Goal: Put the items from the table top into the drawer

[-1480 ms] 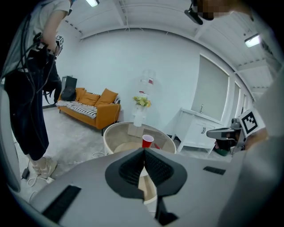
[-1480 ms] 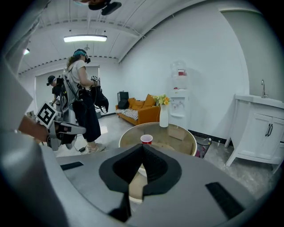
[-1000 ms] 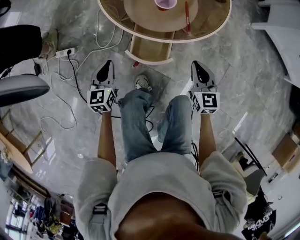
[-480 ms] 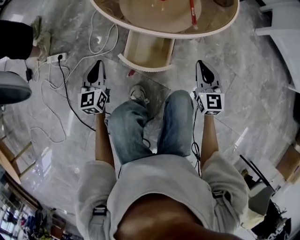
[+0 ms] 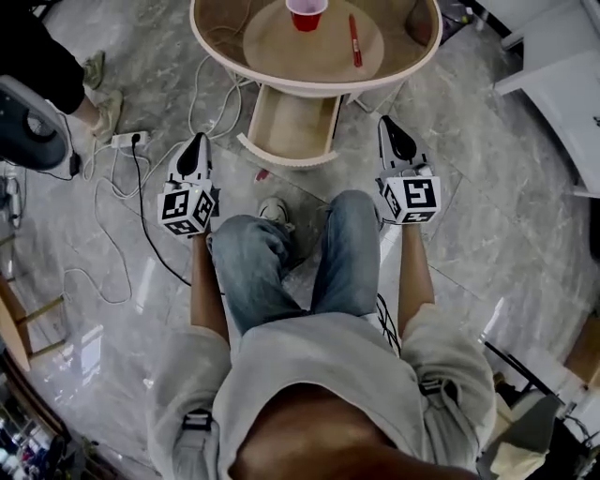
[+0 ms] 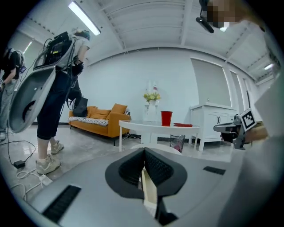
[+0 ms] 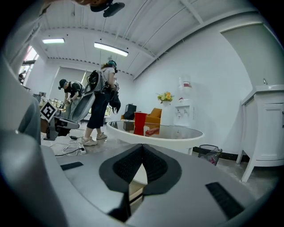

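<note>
Right now the person is standing a little short of the round table (image 5: 281,52), holding one gripper out in each hand over the grey marbled floor (image 5: 487,206). The left gripper (image 5: 196,142) is pointing toward the table with its jaws pressed together; in the left gripper view the two dark ribbed pads are meeting along one line with nothing between them. The right gripper (image 5: 389,127) is pointing the same way, its jaws likewise closed on each other and carrying nothing. Neither gripper is touching the table or anything on it. The red cup (image 5: 306,13) is standing upright on the tabletop, and the red pen (image 5: 355,39) is lying near it on its right, apart from it. Under the table's near edge the drawer (image 5: 291,127) is hanging pulled out toward the person, between the two grippers. A power strip (image 5: 130,139) with white cables is lying on the floor to the left, and an orange sofa (image 6: 100,120) is showing beyond the table in the left gripper view.
</note>
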### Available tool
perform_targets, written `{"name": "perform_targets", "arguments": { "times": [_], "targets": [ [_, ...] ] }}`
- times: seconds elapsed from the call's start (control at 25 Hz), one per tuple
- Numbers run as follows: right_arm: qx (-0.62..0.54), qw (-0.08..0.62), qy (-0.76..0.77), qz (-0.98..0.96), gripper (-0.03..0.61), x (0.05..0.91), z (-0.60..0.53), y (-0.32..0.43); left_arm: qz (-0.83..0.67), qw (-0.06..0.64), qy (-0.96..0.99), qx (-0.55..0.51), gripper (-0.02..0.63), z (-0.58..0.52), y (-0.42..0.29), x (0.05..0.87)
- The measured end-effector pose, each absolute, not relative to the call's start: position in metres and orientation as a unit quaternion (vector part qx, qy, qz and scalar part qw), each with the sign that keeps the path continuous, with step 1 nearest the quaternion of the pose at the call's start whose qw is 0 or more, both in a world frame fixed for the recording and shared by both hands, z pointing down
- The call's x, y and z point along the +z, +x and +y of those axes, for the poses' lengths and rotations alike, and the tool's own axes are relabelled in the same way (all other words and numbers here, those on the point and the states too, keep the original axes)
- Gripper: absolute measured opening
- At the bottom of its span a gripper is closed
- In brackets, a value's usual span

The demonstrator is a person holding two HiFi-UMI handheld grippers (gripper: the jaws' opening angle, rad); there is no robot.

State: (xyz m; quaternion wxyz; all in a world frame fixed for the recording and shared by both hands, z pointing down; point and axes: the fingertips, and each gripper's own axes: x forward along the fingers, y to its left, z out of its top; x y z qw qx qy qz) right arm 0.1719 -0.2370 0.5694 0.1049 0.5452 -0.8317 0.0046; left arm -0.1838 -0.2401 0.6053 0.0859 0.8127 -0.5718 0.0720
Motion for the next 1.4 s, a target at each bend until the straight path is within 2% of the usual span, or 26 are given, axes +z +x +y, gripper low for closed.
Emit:
{"name": "perform_targets", "arguments": {
  "times": [0.16, 0.52, 0.56, 0.68, 0.76, 0.92, 1.08, 1.4],
  "targets": [
    [0.005, 0.091, 0.539, -0.837, 0.025, 0.548, -0.257, 0.168, -0.576, 0.08, 0.811, 0.06, 0.015, -0.238, -0.18, 0.589],
    [0.039, 0.117, 0.527, -0.841, 0.028, 0.526, -0.299, 0.153, -0.563, 0.086, 0.82, 0.048, 0.015, -0.228, -0.164, 0.588],
    [0.043, 0.125, 0.524, -0.841, 0.037, 0.524, -0.306, 0.15, -0.561, 0.087, 0.822, 0.046, 0.015, -0.228, -0.162, 0.588],
    [0.068, 0.163, 0.512, -0.841, 0.182, 0.527, -0.33, 0.138, -0.564, 0.09, 0.82, 0.032, 0.015, -0.228, -0.164, 0.586],
    [0.088, 0.19, 0.514, -0.832, 0.193, 0.535, -0.344, 0.134, -0.565, 0.093, 0.82, 0.025, 0.015, -0.229, -0.165, 0.585],
    [0.108, 0.232, 0.528, -0.81, 0.19, 0.541, -0.36, 0.129, -0.565, 0.088, 0.82, 0.024, 0.015, -0.228, -0.167, 0.583],
    [0.117, 0.27, 0.538, -0.79, 0.141, 0.544, -0.366, 0.132, -0.57, 0.091, 0.816, 0.017, 0.015, -0.228, -0.173, 0.582],
    [0.154, 0.338, 0.517, -0.771, 0.106, 0.555, -0.372, 0.132, -0.574, 0.094, 0.813, 0.01, 0.015, -0.227, -0.177, 0.582]
  ]
}}
